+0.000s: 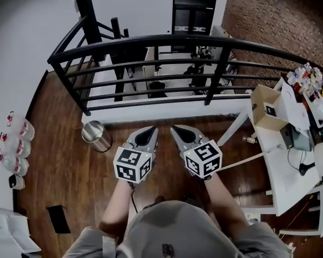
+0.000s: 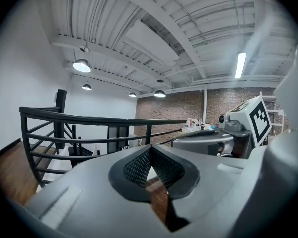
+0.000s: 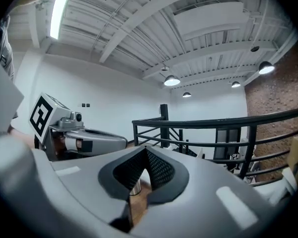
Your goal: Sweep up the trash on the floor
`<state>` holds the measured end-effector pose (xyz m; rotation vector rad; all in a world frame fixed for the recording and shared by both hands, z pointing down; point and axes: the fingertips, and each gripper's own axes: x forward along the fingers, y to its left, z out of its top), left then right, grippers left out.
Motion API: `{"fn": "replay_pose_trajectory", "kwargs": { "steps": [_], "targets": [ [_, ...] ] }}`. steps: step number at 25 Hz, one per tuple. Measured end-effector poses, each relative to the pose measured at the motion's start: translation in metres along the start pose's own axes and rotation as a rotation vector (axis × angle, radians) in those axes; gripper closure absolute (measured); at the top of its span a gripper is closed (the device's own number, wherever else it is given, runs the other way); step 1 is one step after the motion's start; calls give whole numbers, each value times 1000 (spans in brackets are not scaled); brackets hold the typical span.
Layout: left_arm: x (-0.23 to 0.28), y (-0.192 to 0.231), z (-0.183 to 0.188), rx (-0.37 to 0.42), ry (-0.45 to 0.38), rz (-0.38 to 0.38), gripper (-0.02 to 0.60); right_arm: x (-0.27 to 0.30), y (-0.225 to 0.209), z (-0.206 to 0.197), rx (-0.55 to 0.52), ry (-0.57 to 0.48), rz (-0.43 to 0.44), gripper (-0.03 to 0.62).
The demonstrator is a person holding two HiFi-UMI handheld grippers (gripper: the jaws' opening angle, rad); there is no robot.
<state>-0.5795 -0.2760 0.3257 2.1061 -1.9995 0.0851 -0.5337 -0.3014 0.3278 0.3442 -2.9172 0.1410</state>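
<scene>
Left gripper (image 1: 152,129) and right gripper (image 1: 175,128) are closed, holding nothing. Hazard: both point at the railing (image 1: 167,38); advancing may strike it.

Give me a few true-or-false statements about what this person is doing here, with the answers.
1. The left gripper and the right gripper are both shut and hold nothing. True.
2. The metal bin stands under the table. False: it stands on the open wood floor, on the left gripper's side, near the railing.
3. A black railing runs across in front of both grippers. True.
4. The cardboard box lies on the floor. False: it sits on the white table at the right.
5. The floor is dark wood. True.
</scene>
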Motion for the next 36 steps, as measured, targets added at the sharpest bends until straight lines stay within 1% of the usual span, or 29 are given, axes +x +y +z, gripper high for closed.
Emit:
{"fn": "replay_pose_trajectory", "kwargs": {
  "steps": [2, 7, 12, 28, 36],
  "targets": [
    [-2, 3, 1, 3, -3, 3, 574, 6, 6, 3, 2, -5, 13, 594],
    [-8, 8, 0, -1, -2, 4, 574, 9, 9, 3, 26, -16, 7, 594],
    [-7, 11, 2, 6, -7, 6, 574, 12, 9, 10, 16, -26, 10, 594],
    [-3, 6, -2, 16, 12, -22, 574, 13, 8, 11, 35, -29, 0, 594],
    [-4, 1, 1, 30, 5, -30, 574, 8, 8, 9, 41, -23, -7, 594]
  ]
}}
